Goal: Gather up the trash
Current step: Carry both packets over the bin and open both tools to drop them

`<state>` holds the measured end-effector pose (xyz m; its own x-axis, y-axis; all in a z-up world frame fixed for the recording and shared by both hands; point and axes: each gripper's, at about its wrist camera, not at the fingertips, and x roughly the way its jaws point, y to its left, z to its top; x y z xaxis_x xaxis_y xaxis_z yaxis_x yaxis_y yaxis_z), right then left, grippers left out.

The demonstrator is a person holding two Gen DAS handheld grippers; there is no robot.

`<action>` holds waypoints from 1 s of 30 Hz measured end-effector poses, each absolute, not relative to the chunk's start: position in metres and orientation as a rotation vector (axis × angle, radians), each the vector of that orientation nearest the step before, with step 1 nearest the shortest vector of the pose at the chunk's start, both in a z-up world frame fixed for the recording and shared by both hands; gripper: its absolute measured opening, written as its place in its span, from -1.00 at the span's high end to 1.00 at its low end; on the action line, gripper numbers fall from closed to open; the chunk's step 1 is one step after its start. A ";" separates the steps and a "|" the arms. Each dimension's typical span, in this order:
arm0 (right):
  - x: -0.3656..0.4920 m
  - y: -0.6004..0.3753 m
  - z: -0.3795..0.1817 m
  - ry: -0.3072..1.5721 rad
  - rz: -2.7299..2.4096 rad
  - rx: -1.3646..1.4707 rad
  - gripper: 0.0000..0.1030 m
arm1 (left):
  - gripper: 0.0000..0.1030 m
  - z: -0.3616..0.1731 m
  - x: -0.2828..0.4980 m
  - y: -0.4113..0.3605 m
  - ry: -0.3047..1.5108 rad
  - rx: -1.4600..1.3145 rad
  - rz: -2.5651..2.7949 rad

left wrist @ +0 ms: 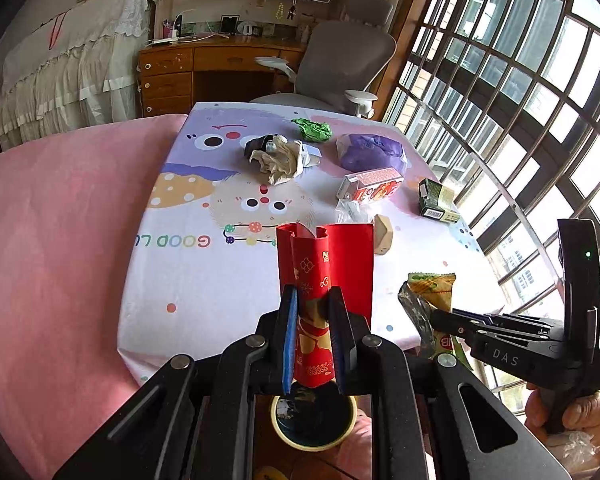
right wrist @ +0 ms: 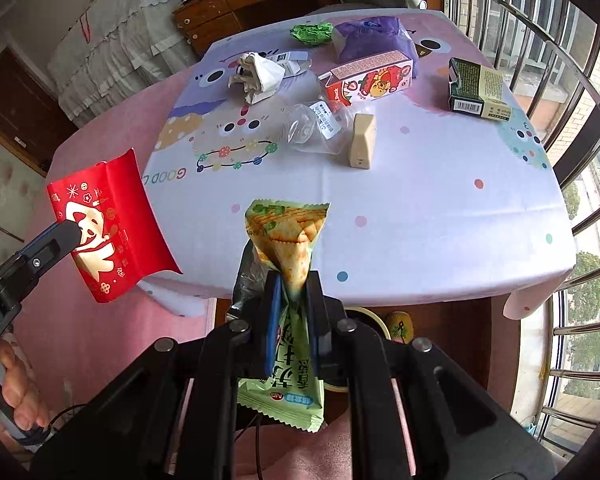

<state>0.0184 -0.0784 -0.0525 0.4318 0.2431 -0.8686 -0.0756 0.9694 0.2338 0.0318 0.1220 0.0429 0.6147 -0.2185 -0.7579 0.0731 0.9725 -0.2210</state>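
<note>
My left gripper (left wrist: 315,300) is shut on a red gift box (left wrist: 325,264), held upright off the table's near edge; from the right wrist view the same red gift box (right wrist: 108,224) hangs at the left. My right gripper (right wrist: 294,284) is shut on a green cracker wrapper (right wrist: 286,236) together with a bit of dark film; that cracker wrapper (left wrist: 434,292) and the right gripper (left wrist: 432,312) show at the right of the left wrist view. Directly below the left gripper stands a round bin (left wrist: 314,426) with a yellow rim, trash inside it.
On the cartoon-print tablecloth (right wrist: 400,200) lie crumpled paper (right wrist: 258,76), a green wad (right wrist: 310,34), a purple bag (right wrist: 374,38), a strawberry carton (right wrist: 368,80), a dark green box (right wrist: 478,90), clear plastic (right wrist: 316,128) and a beige block (right wrist: 363,142). Barred windows run along the right. A person's hand (left wrist: 572,416) grips the right handle.
</note>
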 end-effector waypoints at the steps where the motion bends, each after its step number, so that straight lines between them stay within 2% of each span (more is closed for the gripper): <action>1: 0.008 -0.075 -0.057 1.119 0.189 0.168 0.82 | 0.72 0.039 0.021 0.125 0.900 -0.170 -0.175; 10: -0.049 -0.070 -0.102 1.235 0.135 0.140 0.82 | 0.72 -0.017 -0.038 0.125 0.996 -0.159 -0.233; 16: -0.061 -0.082 -0.160 1.320 0.108 0.156 0.82 | 0.72 -0.072 -0.042 0.098 1.095 -0.151 -0.244; 30: -0.063 -0.113 -0.385 1.461 0.019 0.277 0.81 | 0.72 -0.314 -0.012 0.051 1.388 -0.184 -0.222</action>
<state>-0.0633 -0.1135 -0.3855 0.1151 0.1806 -0.9768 0.1548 0.9680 0.1972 -0.0119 0.0512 -0.3136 0.1671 -0.2622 -0.9504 0.0467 0.9650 -0.2580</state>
